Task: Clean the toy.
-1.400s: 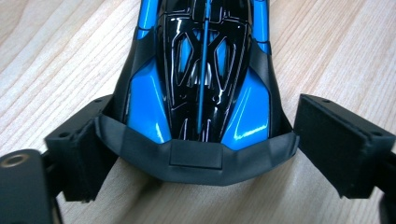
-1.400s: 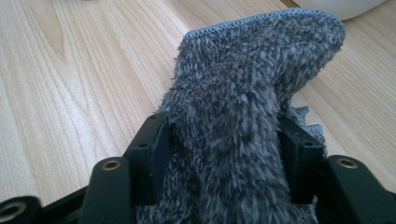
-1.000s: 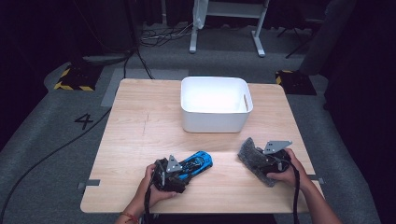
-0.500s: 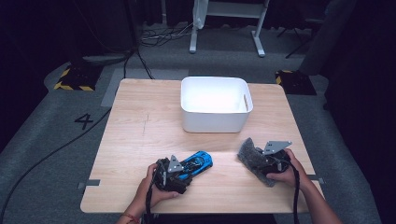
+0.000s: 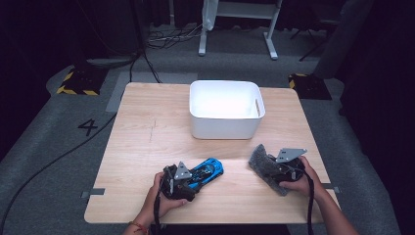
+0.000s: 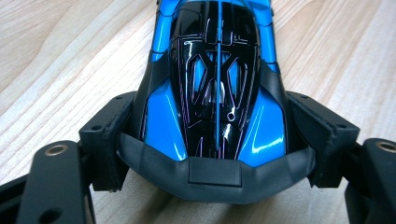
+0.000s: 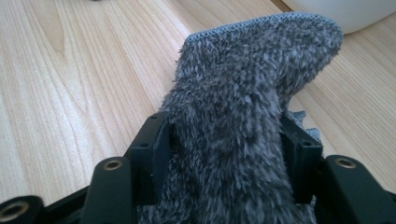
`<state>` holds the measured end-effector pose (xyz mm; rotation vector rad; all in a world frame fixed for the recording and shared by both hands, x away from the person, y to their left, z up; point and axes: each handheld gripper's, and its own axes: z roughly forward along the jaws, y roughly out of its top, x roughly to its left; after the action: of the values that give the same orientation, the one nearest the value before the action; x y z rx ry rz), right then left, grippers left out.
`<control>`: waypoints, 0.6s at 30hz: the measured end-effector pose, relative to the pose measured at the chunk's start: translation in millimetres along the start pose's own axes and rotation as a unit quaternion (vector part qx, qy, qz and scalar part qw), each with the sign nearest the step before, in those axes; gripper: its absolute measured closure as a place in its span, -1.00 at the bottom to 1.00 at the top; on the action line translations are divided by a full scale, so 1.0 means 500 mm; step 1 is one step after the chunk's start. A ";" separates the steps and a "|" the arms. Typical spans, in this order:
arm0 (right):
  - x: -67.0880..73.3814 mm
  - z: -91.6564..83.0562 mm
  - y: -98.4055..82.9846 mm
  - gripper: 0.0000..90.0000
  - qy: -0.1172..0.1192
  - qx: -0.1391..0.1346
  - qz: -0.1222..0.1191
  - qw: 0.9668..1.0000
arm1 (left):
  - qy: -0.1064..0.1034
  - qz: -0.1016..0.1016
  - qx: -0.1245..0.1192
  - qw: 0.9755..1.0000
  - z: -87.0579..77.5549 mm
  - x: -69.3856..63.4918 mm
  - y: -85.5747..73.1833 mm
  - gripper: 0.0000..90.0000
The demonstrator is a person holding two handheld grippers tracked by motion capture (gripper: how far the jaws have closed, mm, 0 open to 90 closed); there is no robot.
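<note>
Blue-and-black toy car (image 5: 207,171) sits on the near part of the wooden table (image 5: 147,142), left of centre, its tail end clamped between the jaws of our left gripper (image 5: 182,179). In the left gripper view the pads press against both flanks of the car (image 6: 217,93), and those jaws have just been closing onto it. Our right gripper (image 5: 279,169) is clenched on a grey fluffy cloth (image 5: 262,161), held just above the table near its right edge; in the right gripper view the cloth (image 7: 247,121) is bunched thick between the jaws and stands up past them.

We judge that the work in hand is wiping the car with the cloth. The risks we see come from the grip and the surfaces. The car's body is glossy and tapers, and we hold it only at one end, so a push from the cloth could make it pivot or squirt out from between the pads. The cloth is soft and loose; its free end could flop or snag on the car's edges.

Pale wood grain covers the tabletop, which is clean, with tape tabs at its near edges. A white plastic bin (image 5: 226,108) stands toward the far side, well apart from both hands. Around the table we see grey carpet, a floor mark reading 4 (image 5: 89,127), trailing cables (image 5: 54,161) and hazard-striped blocks (image 5: 78,83) in a dark room.
</note>
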<state>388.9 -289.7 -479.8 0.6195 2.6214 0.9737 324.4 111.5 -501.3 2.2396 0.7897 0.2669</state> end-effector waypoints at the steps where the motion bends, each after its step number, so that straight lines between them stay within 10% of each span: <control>1: 0.000 0.000 0.000 -0.03 0.001 0.000 -0.001 1.000 | -0.001 -0.002 -0.003 1.000 0.000 0.000 -0.001 -0.46; 18: -0.004 -0.033 0.008 -0.42 0.006 -0.056 0.021 0.998 | -0.004 0.008 -0.053 0.999 -0.034 0.002 0.006 -0.46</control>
<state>385.3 -297.2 -465.0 0.6442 2.5528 1.1310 319.7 120.2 -487.4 2.1467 0.7370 0.3016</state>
